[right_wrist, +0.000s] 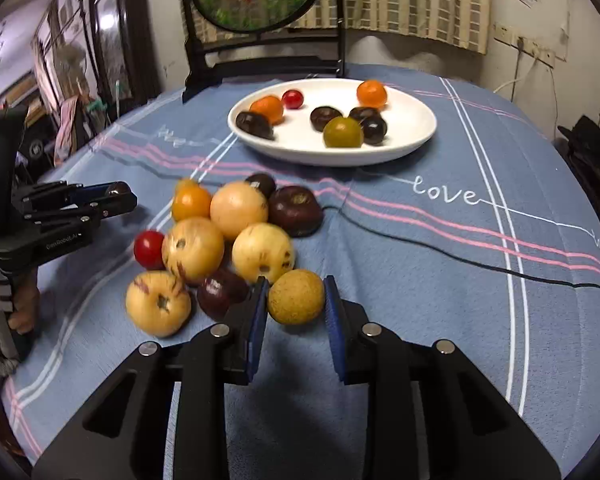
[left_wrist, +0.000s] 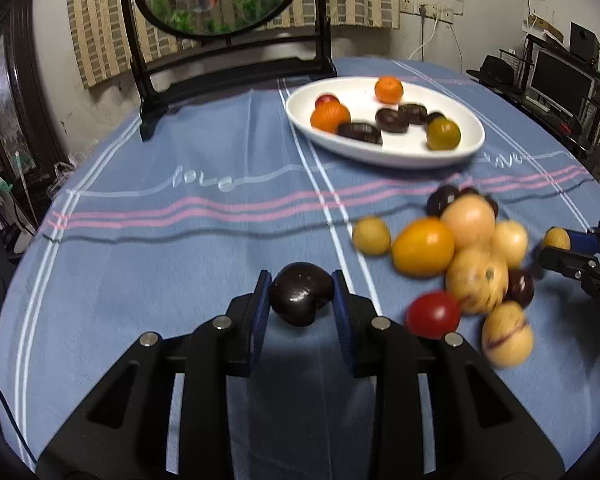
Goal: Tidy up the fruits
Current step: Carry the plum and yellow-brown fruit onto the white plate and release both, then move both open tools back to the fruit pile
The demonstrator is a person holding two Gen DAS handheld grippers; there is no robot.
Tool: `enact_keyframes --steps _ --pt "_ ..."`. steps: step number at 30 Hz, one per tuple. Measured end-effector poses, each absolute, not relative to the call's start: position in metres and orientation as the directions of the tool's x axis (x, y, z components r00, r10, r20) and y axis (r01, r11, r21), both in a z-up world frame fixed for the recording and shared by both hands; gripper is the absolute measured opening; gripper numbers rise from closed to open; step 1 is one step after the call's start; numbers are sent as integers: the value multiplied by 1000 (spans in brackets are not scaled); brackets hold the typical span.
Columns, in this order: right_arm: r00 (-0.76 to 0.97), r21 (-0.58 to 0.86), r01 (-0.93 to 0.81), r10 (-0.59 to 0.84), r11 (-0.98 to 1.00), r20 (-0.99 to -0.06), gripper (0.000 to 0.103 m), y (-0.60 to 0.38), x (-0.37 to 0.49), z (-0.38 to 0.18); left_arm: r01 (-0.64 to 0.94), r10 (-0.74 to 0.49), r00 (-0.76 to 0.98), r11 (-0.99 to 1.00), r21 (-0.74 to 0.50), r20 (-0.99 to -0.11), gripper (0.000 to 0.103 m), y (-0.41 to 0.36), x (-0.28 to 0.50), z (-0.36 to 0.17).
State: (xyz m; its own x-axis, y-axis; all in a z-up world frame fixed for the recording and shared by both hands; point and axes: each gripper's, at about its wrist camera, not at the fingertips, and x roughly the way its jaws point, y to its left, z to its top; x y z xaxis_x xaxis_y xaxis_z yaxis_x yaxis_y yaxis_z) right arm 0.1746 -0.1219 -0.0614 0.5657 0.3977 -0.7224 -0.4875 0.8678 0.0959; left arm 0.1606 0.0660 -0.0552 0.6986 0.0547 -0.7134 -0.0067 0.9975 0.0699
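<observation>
Two fruits are pinched at once, one in each hand-held tool. At lower centre of the left wrist view, the left gripper point(left_wrist: 302, 300) has its blue pads pressed against a glossy dark purple plum-like fruit point(left_wrist: 302, 294), which looks lifted just clear of the blue striped tablecloth point(left_wrist: 160, 240), judging by the shadow beneath it. At lower centre of the right wrist view, the right gripper point(right_wrist: 296, 300) is closed on a small round tan fruit point(right_wrist: 296, 296), taken from the near edge of the loose heap of yellow, red and dark fruits point(right_wrist: 220, 240) at left centre of that frame.

Both tools tilt down and face the white oval ceramic plate point(right_wrist: 416, 136) in the upper middle, which already carries oranges, dark fruits, a green one and a small red one (the sorting is well under way, I judge). Gripping across each fruit's widest part probably keeps a round, smooth skin from squirting out.

Likely next comes the carry to the plate; setting down on bare ceramic would avoid nudging the fruit already there. A thin black cable point(right_wrist: 440, 248) crosses the cloth at right, clear of the path.
</observation>
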Motion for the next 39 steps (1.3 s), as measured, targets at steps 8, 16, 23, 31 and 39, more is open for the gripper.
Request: enact_keyframes --steps 8,16,23,31,39 --pt "592 200 -432 444 879 -673 28 -138 228 -16 30 -2 748 999 30 -664 31 41 221 6" --pt "628 298 -312 431 902 -648 28 -148 327 -11 89 -84 725 996 -28 -684 31 -2 290 -8" --pt "593 298 -321 436 899 -677 28 -132 378 -28 130 -94 669 992 -8 -737 31 -12 320 -39" --pt "594 220 -302 363 928 -718 37 -121 405 -45 140 -70 660 990 30 -748 35 -17 329 -55" --pt "657 196 -297 349 934 -668 65 -128 396 -26 148 -83 665 989 21 -742 53 -15 322 -46"
